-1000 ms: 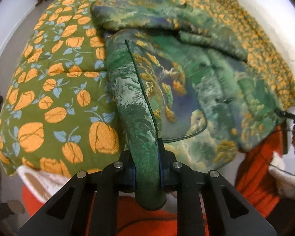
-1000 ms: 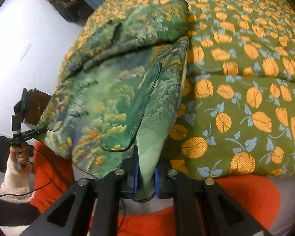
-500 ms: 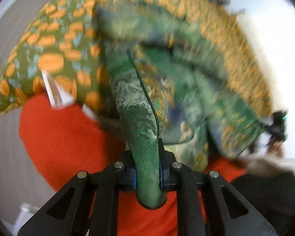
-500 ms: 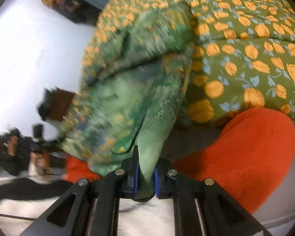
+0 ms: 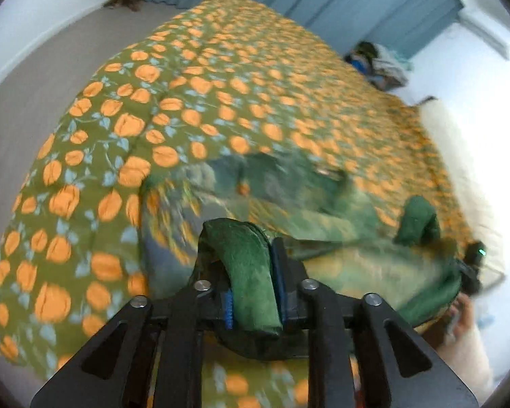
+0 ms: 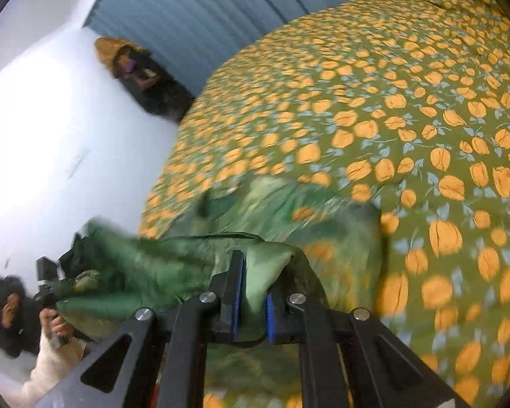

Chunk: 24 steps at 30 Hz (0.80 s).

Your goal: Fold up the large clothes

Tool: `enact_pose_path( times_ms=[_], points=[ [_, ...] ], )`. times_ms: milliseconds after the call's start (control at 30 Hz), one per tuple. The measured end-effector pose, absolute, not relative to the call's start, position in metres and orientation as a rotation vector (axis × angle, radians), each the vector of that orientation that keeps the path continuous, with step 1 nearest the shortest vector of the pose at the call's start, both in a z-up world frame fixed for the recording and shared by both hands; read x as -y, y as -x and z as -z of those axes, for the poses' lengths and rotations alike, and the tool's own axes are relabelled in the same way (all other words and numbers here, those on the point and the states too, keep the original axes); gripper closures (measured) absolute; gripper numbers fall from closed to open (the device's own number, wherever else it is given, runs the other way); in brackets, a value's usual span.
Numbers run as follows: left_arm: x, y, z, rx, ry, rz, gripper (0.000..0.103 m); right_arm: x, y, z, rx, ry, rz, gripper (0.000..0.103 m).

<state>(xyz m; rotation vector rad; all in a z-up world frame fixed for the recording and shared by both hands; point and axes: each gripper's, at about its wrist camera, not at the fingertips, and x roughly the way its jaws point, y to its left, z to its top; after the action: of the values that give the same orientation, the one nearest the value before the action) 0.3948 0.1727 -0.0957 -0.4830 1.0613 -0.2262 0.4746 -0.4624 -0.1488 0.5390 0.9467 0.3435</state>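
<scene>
A large green garment with a landscape print point(image 5: 289, 204) hangs between my two grippers above the near end of the bed, blurred by motion. My left gripper point(image 5: 251, 272) is shut on one bunched edge of it. My right gripper point(image 6: 251, 282) is shut on the other edge, a lighter green fold point(image 6: 268, 272). The rest of the garment point(image 6: 289, 217) trails forward onto the bedspread. In the left wrist view the right gripper point(image 5: 472, 265) shows at the far right with cloth in it. In the right wrist view the left gripper point(image 6: 47, 285) shows at the lower left.
The bed is covered by an olive bedspread with orange fruit print point(image 5: 221, 68), also in the right wrist view point(image 6: 391, 102). Blue curtains point(image 5: 374, 0) hang behind the bed. A dark pile of things point(image 6: 142, 78) sits by the white wall. More clutter point(image 5: 377, 64) lies at the bed's far corner.
Both grippers have lifted the garment's edges up and swung them forward over the bed. The views now look along the bed instead of down at the garment and the orange cloth.
</scene>
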Motion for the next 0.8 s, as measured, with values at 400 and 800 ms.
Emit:
enact_pose_path(
  times_ms=[400,800],
  points=[
    [-0.189,-0.380,0.087,-0.941,0.444,0.297,0.002,0.487,-0.470,0.162,-0.889,-0.712,-0.252,0.017],
    [-0.109,-0.428,0.170,-1.200,0.112,0.069,0.091,0.396,-0.496,0.186,-1.072,-0.050,-0.030,0.090]
  ],
)
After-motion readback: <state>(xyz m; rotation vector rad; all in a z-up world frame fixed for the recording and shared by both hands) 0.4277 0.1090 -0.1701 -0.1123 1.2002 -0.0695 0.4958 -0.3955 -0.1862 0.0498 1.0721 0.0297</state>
